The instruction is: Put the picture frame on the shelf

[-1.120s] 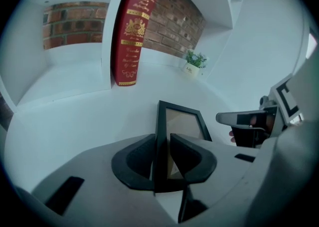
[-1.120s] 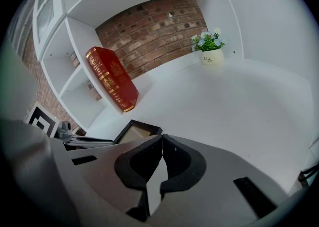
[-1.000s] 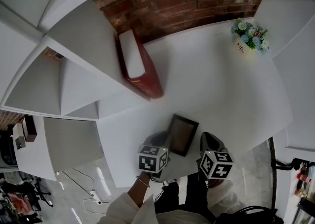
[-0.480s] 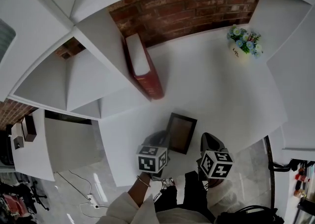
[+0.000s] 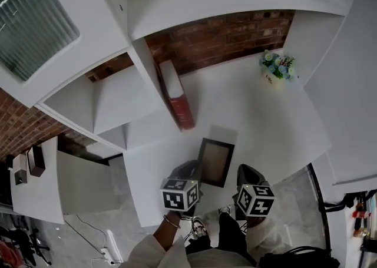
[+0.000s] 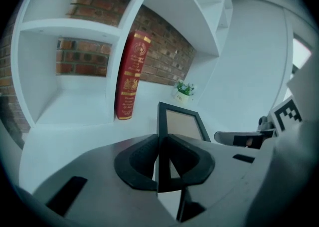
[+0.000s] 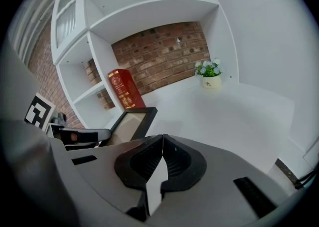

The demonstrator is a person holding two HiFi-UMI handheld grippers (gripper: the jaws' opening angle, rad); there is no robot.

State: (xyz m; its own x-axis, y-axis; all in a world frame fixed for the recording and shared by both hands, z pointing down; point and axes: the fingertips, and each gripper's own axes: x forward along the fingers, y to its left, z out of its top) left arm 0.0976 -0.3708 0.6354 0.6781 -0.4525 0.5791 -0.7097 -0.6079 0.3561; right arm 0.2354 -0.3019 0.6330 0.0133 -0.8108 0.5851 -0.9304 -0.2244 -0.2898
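Observation:
The dark picture frame (image 5: 215, 162) with a tan middle is tilted above the white desk surface (image 5: 265, 113). My left gripper (image 5: 191, 172) is shut on the frame's left edge. In the left gripper view the frame (image 6: 185, 123) rises from between the pads of my left gripper (image 6: 160, 143). My right gripper (image 5: 247, 174) hovers just right of the frame, shut with nothing between its jaws. In its own view my right gripper (image 7: 162, 141) has the frame (image 7: 130, 120) to its left. The white shelf unit (image 5: 118, 102) stands ahead on the left.
A red book (image 5: 178, 97) leans upright against a shelf divider. A small pot of flowers (image 5: 275, 68) sits at the far right by the brick wall (image 5: 224, 34). A glass-fronted cabinet door (image 5: 35, 19) is at the upper left. A low side table (image 5: 35, 184) stands at the left.
The head view has swung upward, so more of the upper shelves and the glass door show. Both grippers and the held frame keep about the same place in the view.

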